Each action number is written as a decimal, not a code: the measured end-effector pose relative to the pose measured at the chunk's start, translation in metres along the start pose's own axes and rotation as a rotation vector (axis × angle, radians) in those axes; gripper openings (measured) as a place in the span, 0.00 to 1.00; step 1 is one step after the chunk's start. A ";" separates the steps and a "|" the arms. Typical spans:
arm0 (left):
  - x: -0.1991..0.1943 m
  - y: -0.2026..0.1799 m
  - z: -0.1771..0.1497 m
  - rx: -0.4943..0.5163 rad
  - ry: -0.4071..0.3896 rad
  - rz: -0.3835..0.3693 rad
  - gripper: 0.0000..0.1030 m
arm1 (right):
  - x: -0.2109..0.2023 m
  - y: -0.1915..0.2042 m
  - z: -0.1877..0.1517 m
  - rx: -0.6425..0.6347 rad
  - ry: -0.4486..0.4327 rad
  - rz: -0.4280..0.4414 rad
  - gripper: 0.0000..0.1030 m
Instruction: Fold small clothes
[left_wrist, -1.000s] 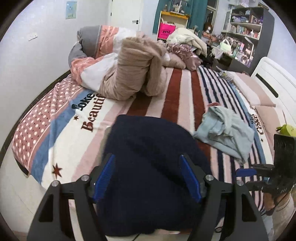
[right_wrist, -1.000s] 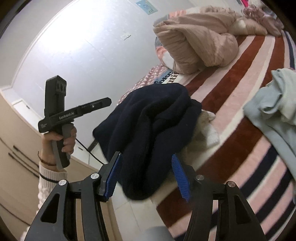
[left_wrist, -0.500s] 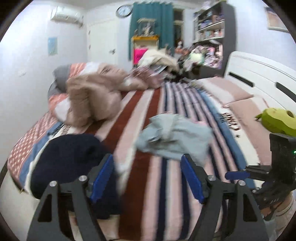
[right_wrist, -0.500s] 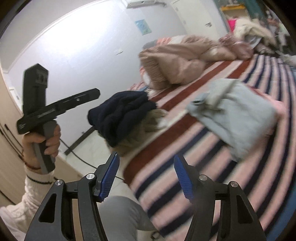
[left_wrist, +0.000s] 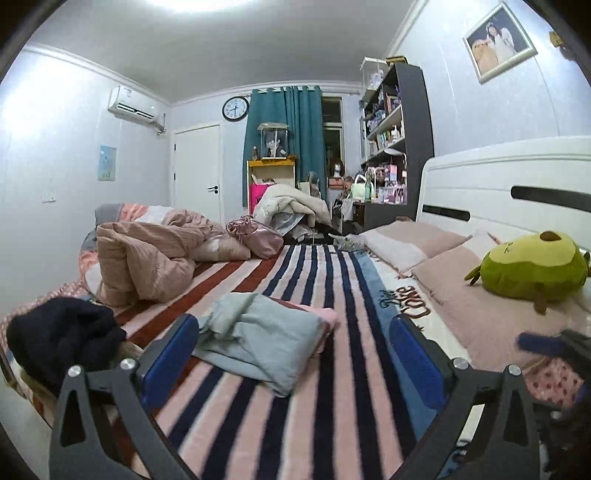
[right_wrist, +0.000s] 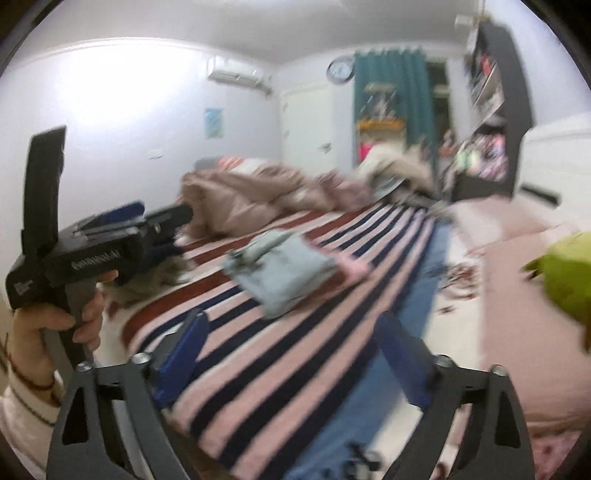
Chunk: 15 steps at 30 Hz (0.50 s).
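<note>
On the left edge of the bed (left_wrist: 332, 424), a dark navy garment (left_wrist: 62, 336) is seen bunched in a heap, just beside the outer side of the left claw (left_wrist: 291, 358). The left claw is spread wide and nothing is held between its blue pads.

Towards the middle of the striped blanket, a pale blue garment (left_wrist: 262, 343) lies crumpled, with a pink piece (left_wrist: 325, 314) showing under its far edge. It is framed between the fingers of the left claw, slightly to the left of centre and ahead of the tips, not touched. From the right wrist view, which is blurred, the same garment is located ahead of the right claw (right_wrist: 291, 358) and left of its centre line. The right claw is likewise spread and empty.

The pale blue garment is judged to be light, limp and non-fragile; it will sag and drag when lifted. A raised fold or a hem corner at the near edge is recommended as the point of hold, one claw per corner.
</note>
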<state>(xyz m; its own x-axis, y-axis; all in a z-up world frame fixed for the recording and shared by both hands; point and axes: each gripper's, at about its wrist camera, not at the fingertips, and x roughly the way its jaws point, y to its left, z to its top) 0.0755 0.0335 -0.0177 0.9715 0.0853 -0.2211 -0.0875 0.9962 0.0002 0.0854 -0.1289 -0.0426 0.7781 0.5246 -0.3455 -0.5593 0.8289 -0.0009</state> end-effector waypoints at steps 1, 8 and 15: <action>-0.002 -0.003 -0.002 -0.003 -0.002 0.001 0.99 | -0.010 -0.001 0.000 -0.013 -0.028 -0.037 0.98; 0.002 -0.028 -0.010 0.019 0.007 -0.021 0.99 | -0.041 -0.014 -0.002 -0.001 -0.101 -0.136 1.00; -0.005 -0.026 -0.011 0.016 -0.004 -0.020 0.99 | -0.048 -0.016 -0.003 0.036 -0.112 -0.139 1.00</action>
<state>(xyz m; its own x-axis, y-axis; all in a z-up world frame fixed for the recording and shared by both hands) 0.0702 0.0066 -0.0270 0.9738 0.0656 -0.2176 -0.0645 0.9978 0.0118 0.0565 -0.1679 -0.0292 0.8754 0.4209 -0.2377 -0.4348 0.9005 -0.0069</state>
